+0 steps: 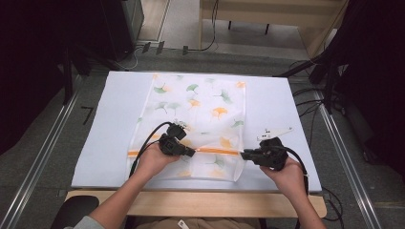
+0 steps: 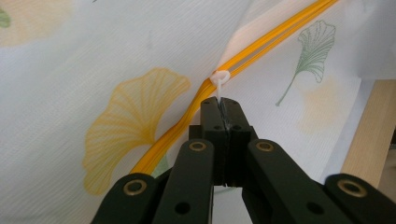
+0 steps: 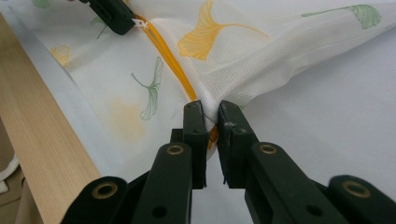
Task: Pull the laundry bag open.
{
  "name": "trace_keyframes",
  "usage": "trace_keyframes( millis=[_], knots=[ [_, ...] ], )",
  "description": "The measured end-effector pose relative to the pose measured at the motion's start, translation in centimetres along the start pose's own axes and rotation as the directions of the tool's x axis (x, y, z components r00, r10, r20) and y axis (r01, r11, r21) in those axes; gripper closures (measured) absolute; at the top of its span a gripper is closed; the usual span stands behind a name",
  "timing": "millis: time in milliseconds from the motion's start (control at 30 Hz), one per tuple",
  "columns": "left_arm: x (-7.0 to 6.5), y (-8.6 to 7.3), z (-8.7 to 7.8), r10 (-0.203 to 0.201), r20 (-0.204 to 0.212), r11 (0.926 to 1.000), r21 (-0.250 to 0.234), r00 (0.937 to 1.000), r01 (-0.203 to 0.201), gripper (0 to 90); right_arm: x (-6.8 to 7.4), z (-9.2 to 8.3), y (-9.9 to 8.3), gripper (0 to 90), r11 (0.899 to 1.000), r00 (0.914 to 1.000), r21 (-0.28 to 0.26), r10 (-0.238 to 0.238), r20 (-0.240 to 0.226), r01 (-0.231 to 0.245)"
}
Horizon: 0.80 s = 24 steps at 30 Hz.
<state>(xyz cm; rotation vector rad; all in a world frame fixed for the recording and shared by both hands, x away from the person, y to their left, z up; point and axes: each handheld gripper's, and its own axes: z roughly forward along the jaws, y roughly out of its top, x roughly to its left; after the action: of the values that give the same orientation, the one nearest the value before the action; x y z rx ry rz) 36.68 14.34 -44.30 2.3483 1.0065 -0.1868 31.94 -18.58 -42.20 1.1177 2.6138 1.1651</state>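
A white mesh laundry bag (image 1: 198, 117) printed with green and orange ginkgo leaves lies flat on the table. An orange zipper (image 1: 217, 150) runs across its near end. My left gripper (image 1: 192, 152) is shut on the white zipper pull (image 2: 219, 81), near the middle of the zipper (image 2: 196, 100). My right gripper (image 1: 244, 154) is shut on the bag's right edge (image 3: 210, 109), at the end of the zipper (image 3: 175, 60), where the mesh bunches between its fingertips. The left gripper (image 3: 116, 16) with the pull also appears far off in the right gripper view.
The bag rests on a white cloth (image 1: 114, 119) over a wooden table, whose near edge (image 1: 191, 202) is bare wood. Metal rails (image 1: 43, 157) run down both sides. Cables and dark stands (image 1: 329, 81) sit on the floor around the far and right sides.
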Motion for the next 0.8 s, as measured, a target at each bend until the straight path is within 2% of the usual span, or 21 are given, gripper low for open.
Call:
trace_keyframes(
  millis=[300,333,400,467,567,800],
  knots=[
    [1.2,-1.1,-1.9,0.002,-0.031,0.9994,0.034,0.9995,-0.001,90.0,-0.2,0.0,-0.1,84.5,1.000,1.0000,0.002,0.005,0.003,-0.005],
    [1.5,-1.5,-2.2,-0.014,-0.028,0.9996,0.026,0.9995,0.014,90.0,-0.2,0.0,-0.1,84.4,1.000,1.0000,0.004,0.005,0.005,-0.005],
    [1.9,-2.0,-2.7,-0.018,-0.021,0.9997,0.013,0.9996,0.018,90.0,-0.2,0.1,-0.1,84.5,1.000,1.0000,0.006,0.005,0.001,-0.005],
    [2.2,-2.5,-3.1,-0.039,0.001,0.9992,-0.007,0.9992,0.039,90.0,-0.2,0.1,-0.1,84.4,1.000,0.9999,0.008,0.012,0.000,-0.012],
    [2.2,-2.5,-3.4,-0.030,-0.005,0.9994,-0.016,0.9995,0.030,90.0,0.0,0.3,0.1,84.5,1.000,1.0000,0.010,0.001,-0.001,-0.001],
    [2.1,-2.5,-3.3,-0.025,-0.002,0.9996,-0.015,0.9997,0.025,90.0,0.0,0.3,0.1,84.6,1.000,0.9999,0.015,0.010,0.002,-0.010]
  ],
)
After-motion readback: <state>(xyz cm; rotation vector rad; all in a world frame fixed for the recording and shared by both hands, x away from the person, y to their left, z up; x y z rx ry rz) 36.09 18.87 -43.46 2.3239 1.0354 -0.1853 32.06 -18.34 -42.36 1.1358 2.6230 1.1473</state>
